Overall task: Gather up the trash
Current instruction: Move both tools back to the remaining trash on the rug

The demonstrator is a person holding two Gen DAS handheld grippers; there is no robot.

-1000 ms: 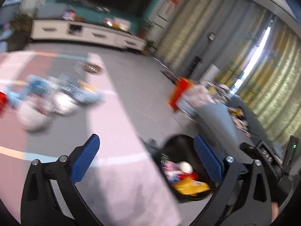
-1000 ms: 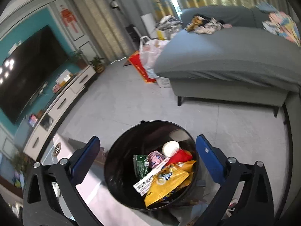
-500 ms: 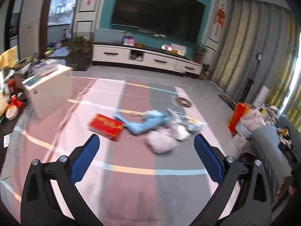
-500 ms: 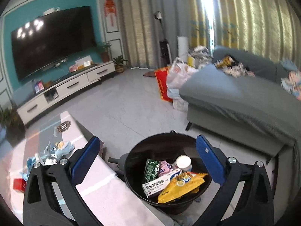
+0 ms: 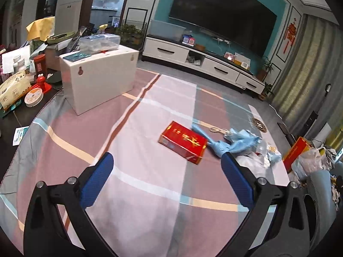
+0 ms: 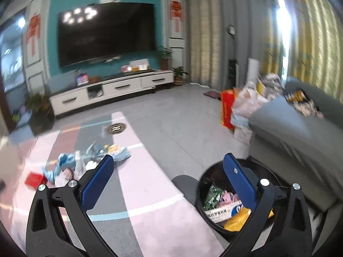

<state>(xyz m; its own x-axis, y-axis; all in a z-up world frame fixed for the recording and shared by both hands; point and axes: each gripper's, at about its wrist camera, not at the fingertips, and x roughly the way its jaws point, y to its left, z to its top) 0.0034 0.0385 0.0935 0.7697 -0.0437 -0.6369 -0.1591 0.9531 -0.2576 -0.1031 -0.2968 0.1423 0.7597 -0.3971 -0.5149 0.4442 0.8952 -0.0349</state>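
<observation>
A red box lies on the striped rug, with light blue wrappers and a white plastic bag just right of it. My left gripper is open and empty, hovering above the rug short of the red box. In the right wrist view the same trash pile and red box lie at the left. A round black trash bin, holding packets and a yellow bag, stands at the lower right. My right gripper is open and empty, its right finger over the bin.
A white box stands on the rug at the back left, beside a cluttered dark table. A white TV cabinet lines the far wall. A grey sofa and an orange bag stand right of the bin.
Both grippers have swung left, away from the bin toward the trash on the rug. The left view now has the red box near its centre. Both stay open and empty.
</observation>
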